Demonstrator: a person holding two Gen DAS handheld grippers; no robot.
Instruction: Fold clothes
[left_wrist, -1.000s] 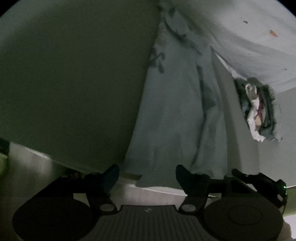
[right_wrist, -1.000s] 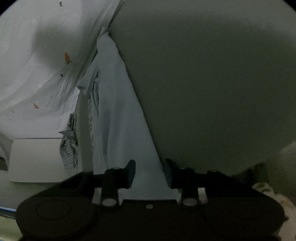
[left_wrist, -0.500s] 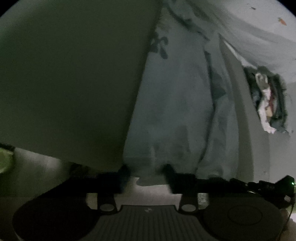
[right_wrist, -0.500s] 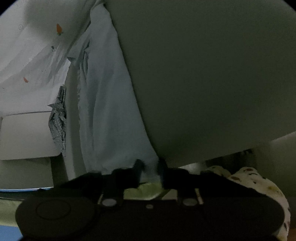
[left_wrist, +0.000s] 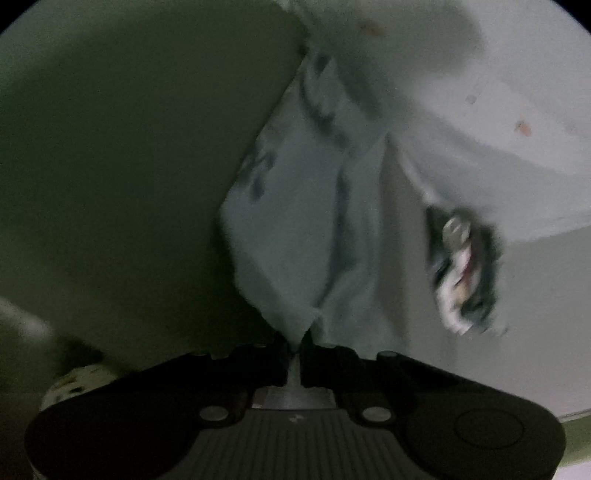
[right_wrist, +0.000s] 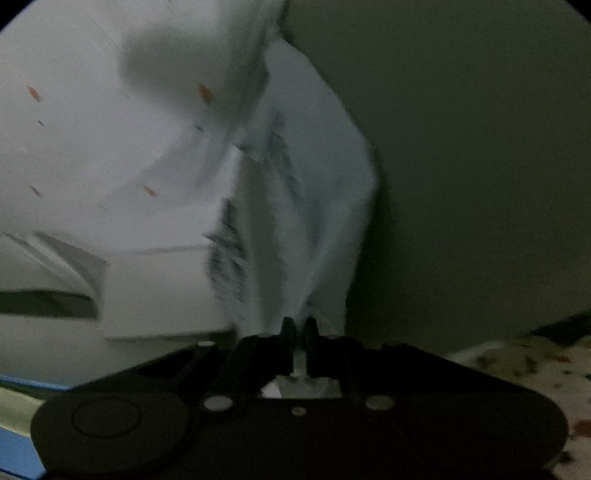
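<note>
Both views are dim and smeared, yet each shows the pale blue-grey cloth garment (left_wrist: 295, 236) with dark printed marks stretched over a plain grey-green surface (left_wrist: 122, 166), its near edge bunched to a point. The left hand-held gripper (left_wrist: 294, 345) has its black jaws pinched tight on that edge, and the right hand-held gripper (right_wrist: 300, 330) clamps the cloth's edge likewise. Beyond lies a white sheet with small orange specks (right_wrist: 92, 147); a dark crumpled heap (left_wrist: 463, 273) is too blurred to identify.
</note>
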